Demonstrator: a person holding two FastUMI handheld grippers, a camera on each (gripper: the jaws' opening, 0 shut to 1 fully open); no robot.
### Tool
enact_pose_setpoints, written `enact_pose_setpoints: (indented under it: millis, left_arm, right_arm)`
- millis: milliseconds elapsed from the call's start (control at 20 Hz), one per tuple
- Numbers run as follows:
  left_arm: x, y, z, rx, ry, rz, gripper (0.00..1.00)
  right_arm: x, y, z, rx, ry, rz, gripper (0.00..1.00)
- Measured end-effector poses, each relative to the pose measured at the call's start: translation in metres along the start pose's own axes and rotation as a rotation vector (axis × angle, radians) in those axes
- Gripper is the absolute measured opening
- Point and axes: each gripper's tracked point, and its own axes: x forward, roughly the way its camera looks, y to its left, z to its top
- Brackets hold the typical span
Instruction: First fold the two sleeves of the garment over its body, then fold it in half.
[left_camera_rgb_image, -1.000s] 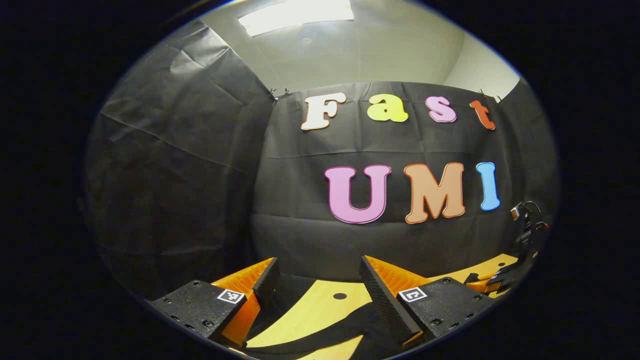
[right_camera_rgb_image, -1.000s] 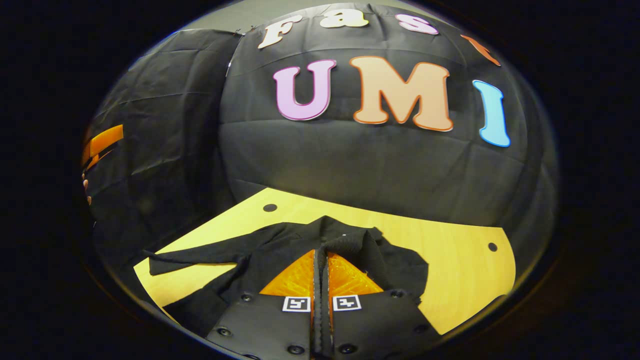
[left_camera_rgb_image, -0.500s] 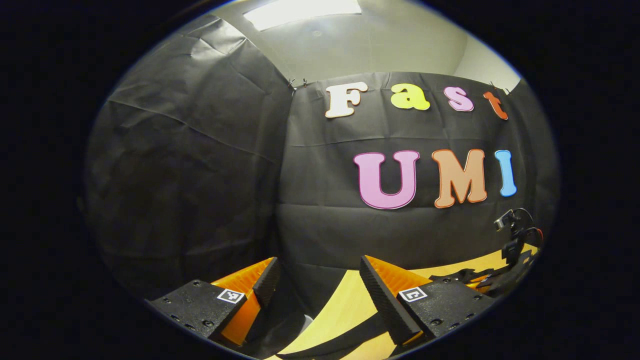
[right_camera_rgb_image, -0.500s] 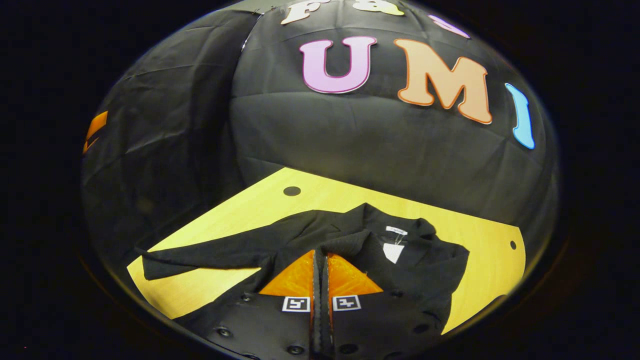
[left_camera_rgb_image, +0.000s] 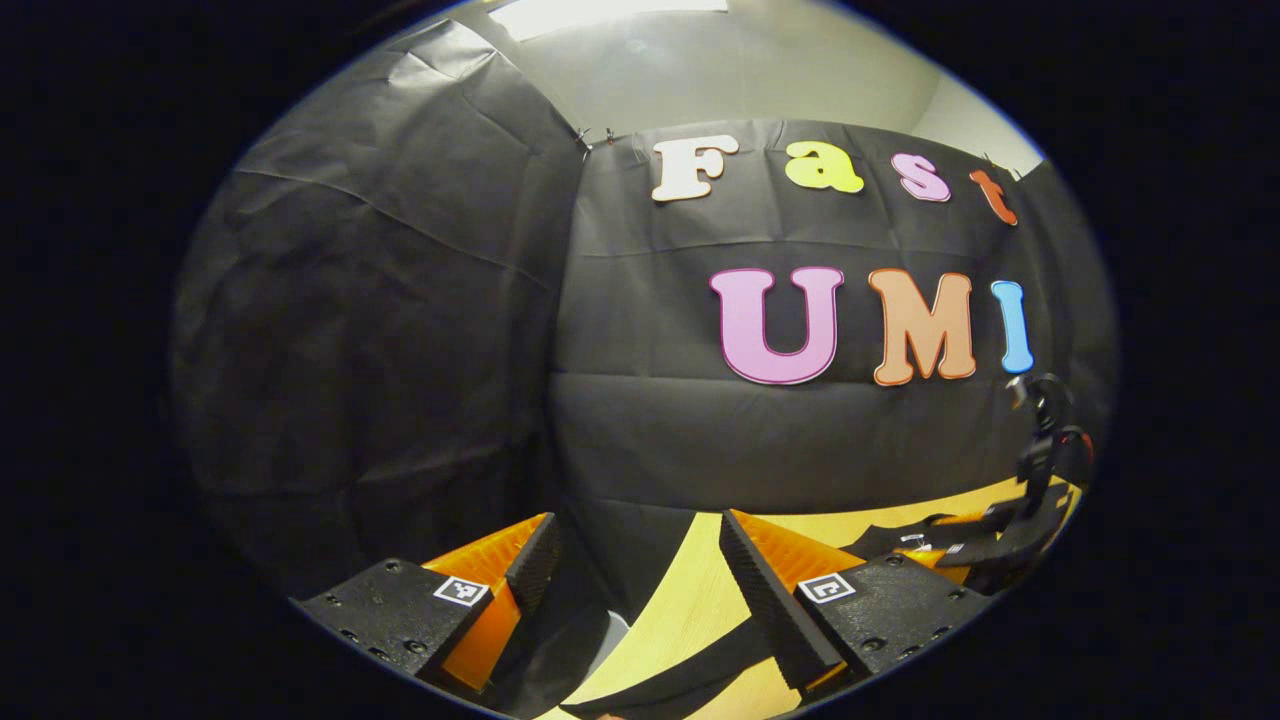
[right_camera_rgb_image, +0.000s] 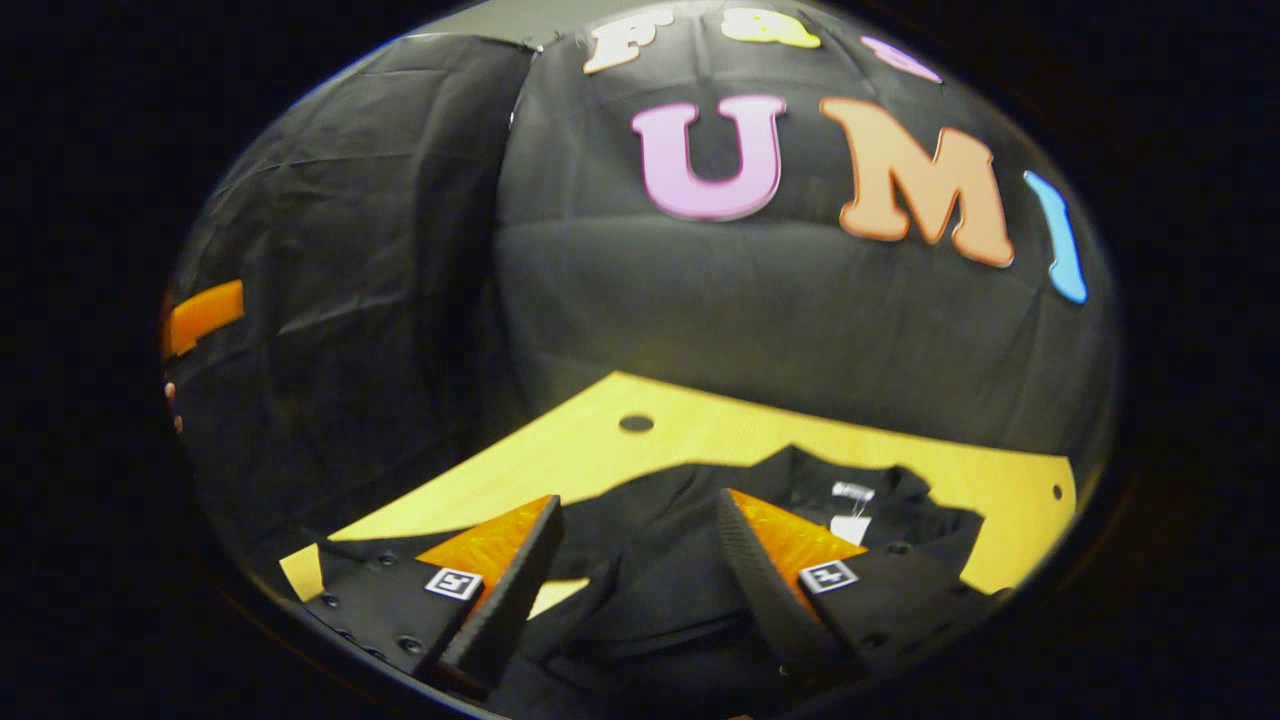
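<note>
Now, with both grippers' jaws wide apart and empty, we reach the left gripper (left_camera_rgb_image: 635, 575) low for the black cloth garment's (right_camera_rgb_image: 700, 530) sleeve strip (left_camera_rgb_image: 690, 675) at lower centre on the yellow wooden table (right_camera_rgb_image: 700, 435), while the right gripper (right_camera_rgb_image: 640, 570) hovers above the body.

Left gripper view: low at tabletop (left_camera_rgb_image: 690, 610) edge, facing booth wall. Right gripper view: close above garment (right_camera_rgb_image: 680, 590). Shared: tabletop, wall.

Creased black cloth walls (left_camera_rgb_image: 400, 330) enclose the booth. A pale ceiling (left_camera_rgb_image: 760, 70) carries what looks like a bright light panel (left_camera_rgb_image: 600, 12). The yellow wooden counter (right_camera_rgb_image: 700, 440) has round holes (right_camera_rgb_image: 635, 423).
</note>
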Motion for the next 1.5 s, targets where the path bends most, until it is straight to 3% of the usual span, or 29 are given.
enact_pose_setpoints:
  millis: [150, 400, 600, 750, 900, 1150, 1450, 1500]
  left_arm:
    - [-0.002, -0.006, -0.015, 0.03, 0.021, -0.039, 0.99]
    - [-0.004, -0.005, -0.058, 0.067, 0.095, -0.075, 0.99]
    - [-0.006, 0.0, -0.1, 0.108, 0.186, -0.079, 0.99]
    - [-0.021, -0.002, -0.146, 0.133, 0.275, -0.089, 0.99]
    - [-0.04, 0.002, -0.187, 0.158, 0.368, -0.095, 0.93]
    - [-0.065, 0.001, -0.234, 0.151, 0.459, -0.094, 0.93]
    - [-0.105, 0.006, -0.297, 0.102, 0.658, -0.092, 0.94]
    - [-0.094, 0.005, -0.288, 0.089, 0.601, -0.097, 0.94]
  right_arm:
    - [-0.029, -0.005, 0.026, 0.018, -0.105, -0.023, 1.0]
    - [-0.1, -0.044, 0.085, 0.027, -0.308, -0.108, 0.99]
    - [-0.143, -0.069, 0.108, 0.061, -0.4, -0.166, 0.99]
    - [-0.165, -0.083, 0.11, 0.069, -0.418, -0.207, 0.99]
    - [-0.173, -0.095, 0.102, 0.057, -0.4, -0.236, 0.99]
    - [-0.172, -0.093, 0.092, 0.055, -0.355, -0.228, 0.99]
    - [-0.176, -0.088, 0.101, 0.028, -0.361, -0.222, 0.99]
    - [-0.177, -0.087, 0.101, 0.024, -0.358, -0.221, 0.99]
